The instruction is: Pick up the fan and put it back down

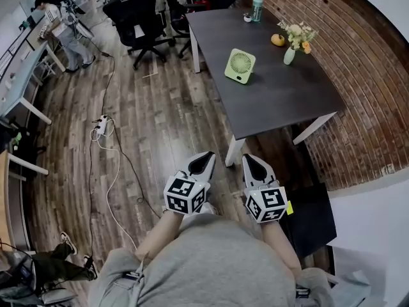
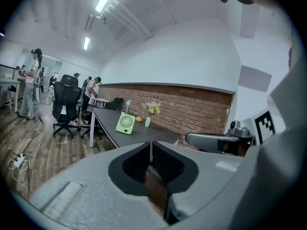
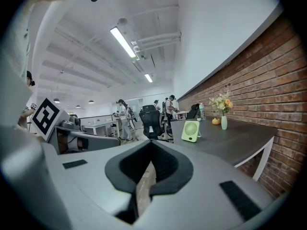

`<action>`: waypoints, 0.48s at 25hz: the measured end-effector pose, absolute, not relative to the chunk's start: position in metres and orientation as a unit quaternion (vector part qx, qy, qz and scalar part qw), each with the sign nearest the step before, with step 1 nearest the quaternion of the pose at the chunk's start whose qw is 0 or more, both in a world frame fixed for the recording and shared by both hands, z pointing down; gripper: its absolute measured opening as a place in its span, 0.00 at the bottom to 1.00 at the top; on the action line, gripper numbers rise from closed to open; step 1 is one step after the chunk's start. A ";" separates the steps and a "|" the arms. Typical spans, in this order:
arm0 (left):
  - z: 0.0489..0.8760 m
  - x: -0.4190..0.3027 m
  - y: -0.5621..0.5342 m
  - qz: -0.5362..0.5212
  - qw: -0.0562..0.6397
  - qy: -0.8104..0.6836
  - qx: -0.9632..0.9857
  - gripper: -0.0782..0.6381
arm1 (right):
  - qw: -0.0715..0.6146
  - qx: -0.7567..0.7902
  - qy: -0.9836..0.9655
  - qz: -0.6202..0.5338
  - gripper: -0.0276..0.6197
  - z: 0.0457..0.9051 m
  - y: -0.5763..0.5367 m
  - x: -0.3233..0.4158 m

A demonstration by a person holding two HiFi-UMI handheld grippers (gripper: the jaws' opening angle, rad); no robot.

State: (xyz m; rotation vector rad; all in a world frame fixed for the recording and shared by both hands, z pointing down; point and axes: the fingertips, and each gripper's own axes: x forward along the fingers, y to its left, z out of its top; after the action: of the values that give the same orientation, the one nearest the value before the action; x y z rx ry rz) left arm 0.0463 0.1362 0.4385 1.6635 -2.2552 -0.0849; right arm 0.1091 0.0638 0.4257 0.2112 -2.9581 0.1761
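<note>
Left gripper (image 1: pixel 204 160) and right gripper (image 1: pixel 254 162) out front side by side, nearly level, jaws pressed together on nothing, short of the table's (image 1: pixel 281 104) near corner; fan (image 1: pixel 239 66) upright mid-table.

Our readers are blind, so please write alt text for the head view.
A person holds the left gripper and right gripper, both shut and empty, above a floor, short of a dark table. A green fan stands on it, with a vase, fruit and bottle.

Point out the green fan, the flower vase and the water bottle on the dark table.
green fan (image 1: pixel 240 64): head view, centre of its round grille.
flower vase (image 1: pixel 289 56): head view, its pale body.
water bottle (image 1: pixel 257 7): head view, middle of its body.
</note>
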 end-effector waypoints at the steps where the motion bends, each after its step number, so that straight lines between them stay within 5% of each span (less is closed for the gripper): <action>1: 0.436 0.035 0.133 -0.030 0.168 -0.792 0.586 0.15 | 0.085 0.072 -0.992 0.059 0.05 0.424 0.061 0.098; 12: 0.431 -0.076 0.102 -0.018 0.169 -0.779 0.604 0.15 | 0.079 0.095 -0.991 0.053 0.05 0.412 0.029 -0.007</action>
State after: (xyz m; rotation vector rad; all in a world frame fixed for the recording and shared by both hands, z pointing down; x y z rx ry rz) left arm -0.0755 0.1023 0.4306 1.7166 -2.2147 -0.0508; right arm -0.0071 0.0291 0.4121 0.2857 -2.9646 0.1577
